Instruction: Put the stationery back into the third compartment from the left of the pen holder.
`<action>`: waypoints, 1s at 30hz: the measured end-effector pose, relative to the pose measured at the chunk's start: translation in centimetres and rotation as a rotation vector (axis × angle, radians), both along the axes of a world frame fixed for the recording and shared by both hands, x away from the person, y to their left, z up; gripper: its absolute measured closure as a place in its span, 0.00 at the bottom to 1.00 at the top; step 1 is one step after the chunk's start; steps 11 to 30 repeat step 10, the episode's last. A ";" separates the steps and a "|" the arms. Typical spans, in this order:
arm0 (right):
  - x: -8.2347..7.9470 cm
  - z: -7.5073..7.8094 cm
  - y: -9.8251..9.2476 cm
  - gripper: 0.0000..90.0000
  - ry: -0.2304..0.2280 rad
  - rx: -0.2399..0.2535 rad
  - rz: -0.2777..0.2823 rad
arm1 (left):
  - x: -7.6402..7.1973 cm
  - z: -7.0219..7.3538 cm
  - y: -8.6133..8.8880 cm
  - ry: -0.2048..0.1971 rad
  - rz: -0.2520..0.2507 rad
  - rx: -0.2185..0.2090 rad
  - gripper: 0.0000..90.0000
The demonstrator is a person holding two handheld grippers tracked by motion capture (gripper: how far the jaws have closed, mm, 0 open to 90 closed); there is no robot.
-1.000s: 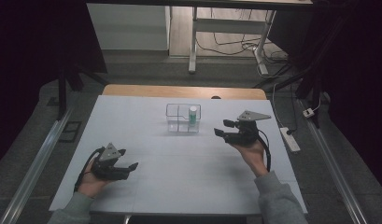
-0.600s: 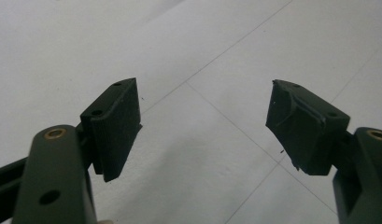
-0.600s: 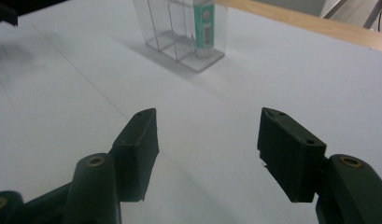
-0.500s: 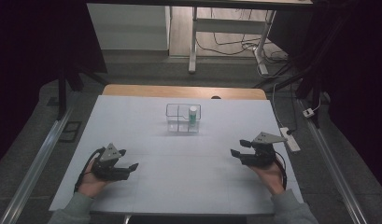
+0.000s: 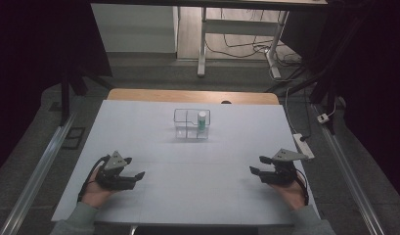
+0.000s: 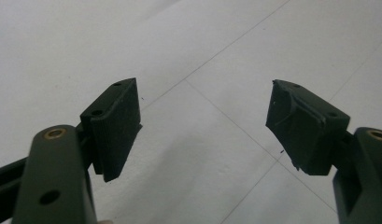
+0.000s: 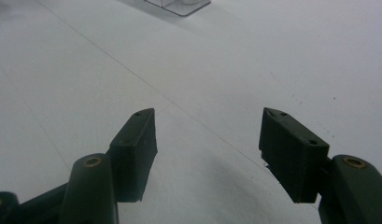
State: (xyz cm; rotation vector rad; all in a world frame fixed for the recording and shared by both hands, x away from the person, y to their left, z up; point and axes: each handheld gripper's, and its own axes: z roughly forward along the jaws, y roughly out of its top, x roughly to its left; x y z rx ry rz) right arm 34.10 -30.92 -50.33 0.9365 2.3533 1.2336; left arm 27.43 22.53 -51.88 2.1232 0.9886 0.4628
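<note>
A clear divided box [image 5: 192, 125] stands at the middle back of the white table [image 5: 202, 196], with a small green-capped bottle [image 5: 202, 120] upright in its right rear compartment. My left gripper [image 5: 135, 167] rests low at the front left, open, its jaws wide apart over bare table in the left gripper view [image 6: 202, 112]. My right gripper [image 5: 256, 164] sits at the front right, open. Its jaws have just been opening further with nothing between them [image 7: 207, 135]. A corner of the box [image 7: 179, 4] shows far ahead in the right gripper view.
A white power strip [image 5: 303, 145] lies just off the table's right edge, near my right hand. A wooden strip [image 5: 139, 95] borders the table's far edge. Metal rails [image 5: 41, 166] run along both sides.
My right hand has pulled back from beside the box toward the front right of the table and come down. The left hand has stayed put.
</note>
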 end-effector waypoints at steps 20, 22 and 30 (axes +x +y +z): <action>0.0 -0.1 -0.1 0.39 -0.008 0.003 0.000 | -0.1 -0.1 0.0 0.001 -0.002 0.002 0.29; 0.0 -0.1 -0.1 0.39 -0.008 0.003 0.000 | -0.1 -0.1 0.0 0.001 -0.002 0.002 0.29; 0.0 -0.1 -0.1 0.39 -0.008 0.003 0.000 | -0.1 -0.1 0.0 0.001 -0.002 0.002 0.29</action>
